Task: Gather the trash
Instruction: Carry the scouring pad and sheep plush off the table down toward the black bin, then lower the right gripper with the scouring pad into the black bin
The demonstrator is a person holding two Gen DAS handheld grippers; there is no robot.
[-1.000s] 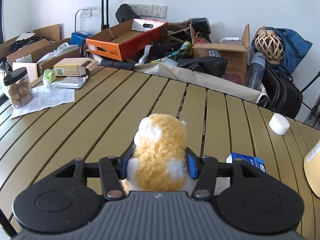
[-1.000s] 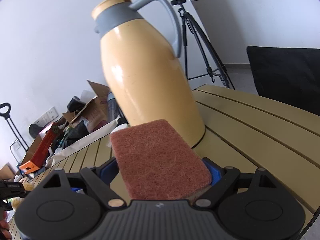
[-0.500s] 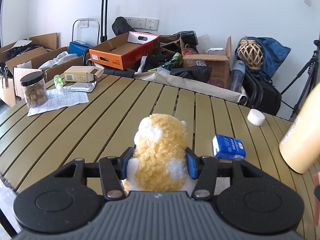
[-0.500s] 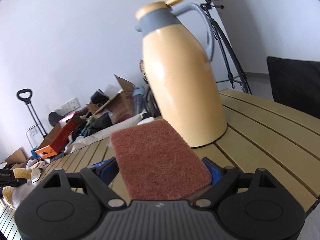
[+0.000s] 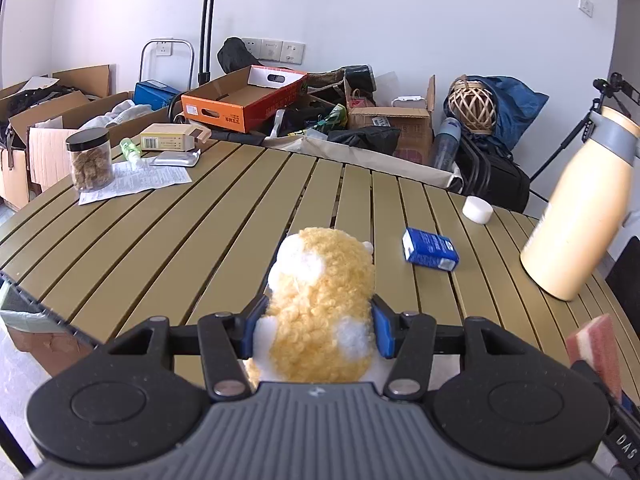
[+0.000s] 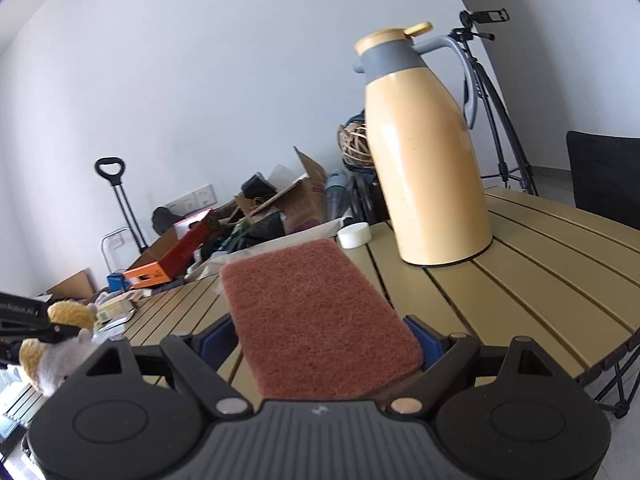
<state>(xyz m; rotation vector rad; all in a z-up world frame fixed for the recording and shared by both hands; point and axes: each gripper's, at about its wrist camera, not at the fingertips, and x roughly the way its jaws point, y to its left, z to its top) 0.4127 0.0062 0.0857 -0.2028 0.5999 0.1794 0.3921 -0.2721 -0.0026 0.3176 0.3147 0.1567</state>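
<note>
The slatted counter [image 5: 168,240] stretches ahead of both claws. The right claw [image 6: 320,340] grips a red scouring sponge [image 6: 316,320] flat, long axis pointing forward; the left claw [image 5: 316,320] clamps a plush toy [image 5: 320,304]. The blue carton [image 5: 430,249] lies ahead and right of the left claw, the nearer one. Since a second ago both views have pulled back, the jug [image 6: 428,152] receding.

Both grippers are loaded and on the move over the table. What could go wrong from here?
1. The scouring pad juts forward of the right gripper, and the tall yellow jug stands close ahead; a sweep could tip it.
2. The plush toy in the left gripper blocks the view forward, so the blue carton may be misjudged.
</note>
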